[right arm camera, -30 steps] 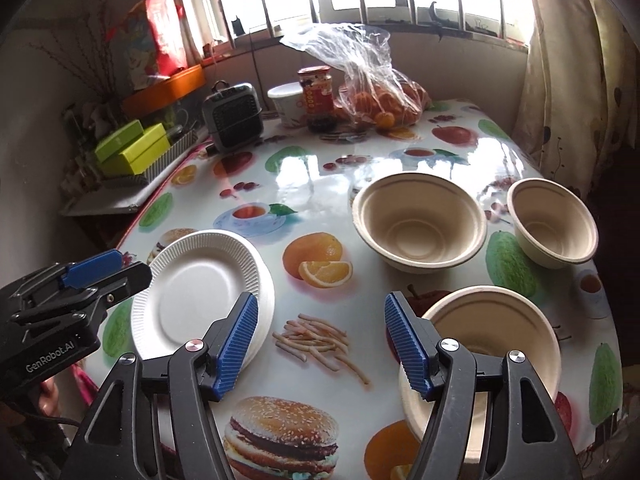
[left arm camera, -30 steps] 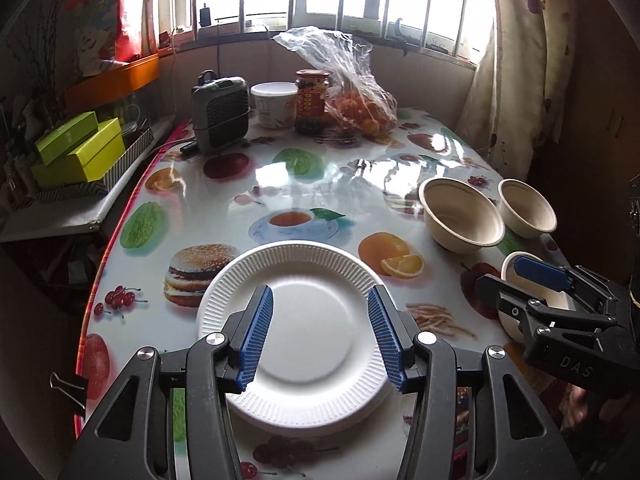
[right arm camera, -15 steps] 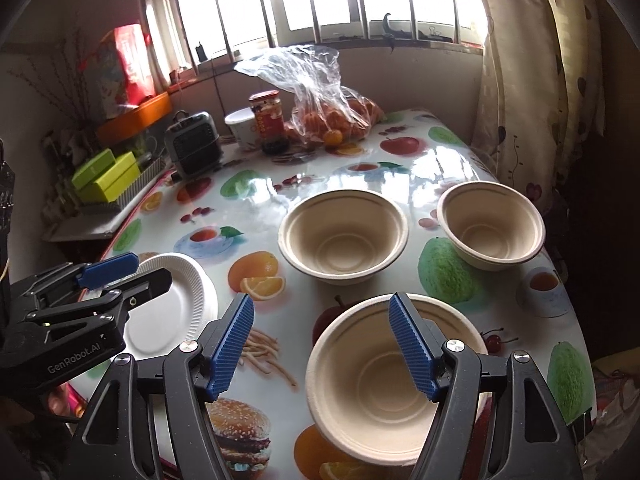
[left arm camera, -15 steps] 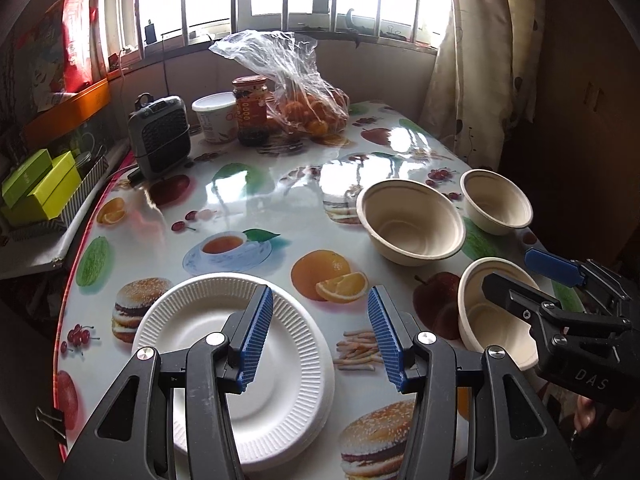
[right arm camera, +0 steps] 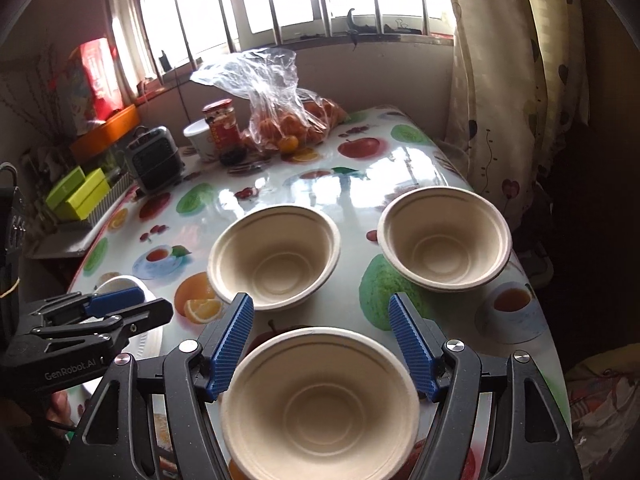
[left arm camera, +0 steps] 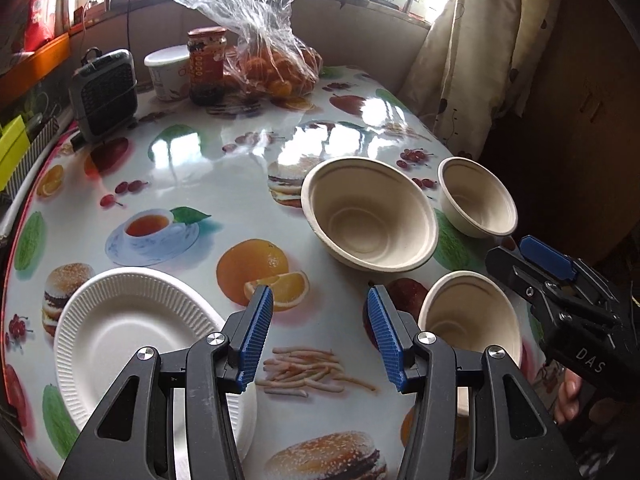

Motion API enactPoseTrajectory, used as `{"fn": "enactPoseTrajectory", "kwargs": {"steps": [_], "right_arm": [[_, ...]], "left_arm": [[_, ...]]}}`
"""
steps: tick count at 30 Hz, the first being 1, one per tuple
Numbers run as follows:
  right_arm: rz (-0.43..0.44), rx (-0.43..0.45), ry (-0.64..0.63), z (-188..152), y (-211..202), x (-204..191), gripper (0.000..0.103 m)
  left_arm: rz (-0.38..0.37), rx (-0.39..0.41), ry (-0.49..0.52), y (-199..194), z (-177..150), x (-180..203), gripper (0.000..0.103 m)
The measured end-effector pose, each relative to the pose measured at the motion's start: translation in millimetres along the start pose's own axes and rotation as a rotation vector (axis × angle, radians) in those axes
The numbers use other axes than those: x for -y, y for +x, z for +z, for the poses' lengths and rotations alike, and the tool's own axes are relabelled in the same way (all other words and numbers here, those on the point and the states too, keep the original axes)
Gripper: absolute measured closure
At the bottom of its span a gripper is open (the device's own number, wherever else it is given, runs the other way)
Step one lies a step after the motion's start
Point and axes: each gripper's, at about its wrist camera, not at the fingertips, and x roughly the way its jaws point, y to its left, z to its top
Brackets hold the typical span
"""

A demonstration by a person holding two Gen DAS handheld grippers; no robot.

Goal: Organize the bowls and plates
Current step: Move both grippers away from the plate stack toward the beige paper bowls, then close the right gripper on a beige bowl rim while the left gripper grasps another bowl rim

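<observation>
A white paper plate [left arm camera: 132,336] lies at the table's near left. Three beige bowls stand to the right: a middle bowl [left arm camera: 370,216], a far right bowl [left arm camera: 476,198] and a near bowl [left arm camera: 472,316]. My left gripper [left arm camera: 320,294] hangs open over bare tablecloth between the plate and the near bowl, holding nothing. In the right wrist view my right gripper [right arm camera: 320,300] is open wide just above the near bowl [right arm camera: 320,400], and its pads do not press on the rim. Beyond it are the middle bowl [right arm camera: 276,256] and the far right bowl [right arm camera: 444,240]. The left gripper [right arm camera: 156,304] half hides the plate [right arm camera: 116,280].
At the table's far end are a plastic bag of oranges [left arm camera: 276,68], a jar [left arm camera: 206,64], a white tub [left arm camera: 168,72] and a small grey heater [left arm camera: 104,92]. Green boxes [right arm camera: 80,196] sit on a side shelf at left. A curtain [right arm camera: 516,92] hangs by the table's right edge.
Both grippers have moved right across the table. The left one has left the plate behind on its left. The near bowl now lies under the right gripper's fingers.
</observation>
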Motion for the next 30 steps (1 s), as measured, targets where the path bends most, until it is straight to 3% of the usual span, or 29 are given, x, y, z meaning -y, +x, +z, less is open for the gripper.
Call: {"fn": "enactPoseTrajectory", "kwargs": {"steps": [4, 11, 20, 24, 30], "right_arm": [[0.014, -0.013, -0.008, 10.4, 9.9, 11.0, 0.032], [0.029, -0.045, 0.000, 22.4, 32.3, 13.4, 0.033], [0.019, -0.113, 0.011, 22.0, 63.9, 13.6, 0.058], [0.023, -0.129, 0.022, 21.4, 70.8, 16.8, 0.069], [0.046, -0.150, 0.028, 21.9, 80.1, 17.4, 0.075]], "left_arm": [[-0.038, -0.018, -0.021, 13.4, 8.6, 1.8, 0.052], [-0.001, 0.011, -0.037, 26.4, 30.9, 1.5, 0.052], [-0.002, -0.014, -0.071, 50.0, 45.5, -9.7, 0.053], [-0.017, -0.033, -0.081, 59.4, 47.3, -12.8, 0.062], [-0.051, -0.050, -0.101, 68.1, 47.1, -16.7, 0.072]]}}
